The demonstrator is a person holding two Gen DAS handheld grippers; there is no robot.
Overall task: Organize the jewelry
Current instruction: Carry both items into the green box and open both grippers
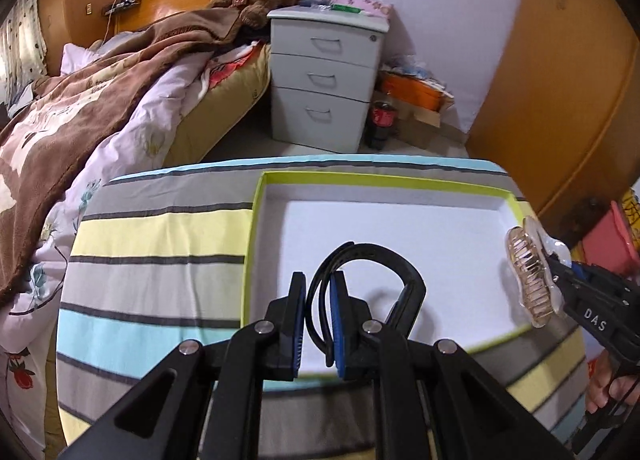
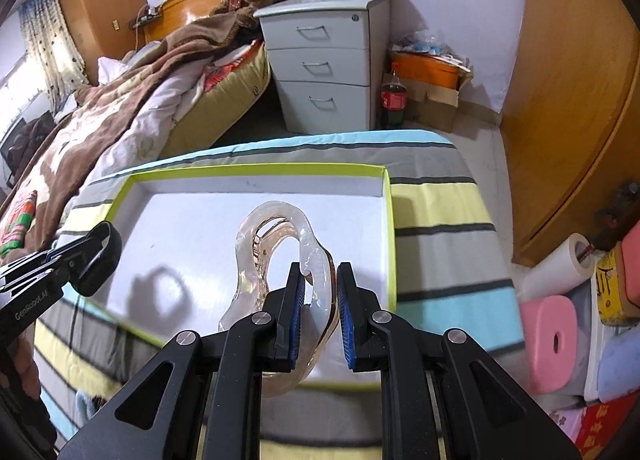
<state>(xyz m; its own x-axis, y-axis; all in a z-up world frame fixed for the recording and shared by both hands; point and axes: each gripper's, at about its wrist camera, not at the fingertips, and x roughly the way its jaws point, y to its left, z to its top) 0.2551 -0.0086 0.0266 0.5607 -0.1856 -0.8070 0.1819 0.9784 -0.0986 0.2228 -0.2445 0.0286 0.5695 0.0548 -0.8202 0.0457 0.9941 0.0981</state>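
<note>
We risk dropping the black hair clip [image 1: 368, 288]: our left gripper [image 1: 318, 324] pinches only one thin edge, nearly closed. Our right gripper [image 2: 320, 316] clamps the clear hair claw [image 2: 280, 260], slick plastic that could slip. Both hang above the white, green-rimmed tray [image 2: 256, 170] on the striped cloth [image 1: 160, 232].

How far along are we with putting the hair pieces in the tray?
Nothing looks placed yet: the white tray shows bare. In hand: the left gripper is shut on a black hair band, and the right gripper is shut on a clear hair claw, both over the tray. Left: set both down inside.
</note>
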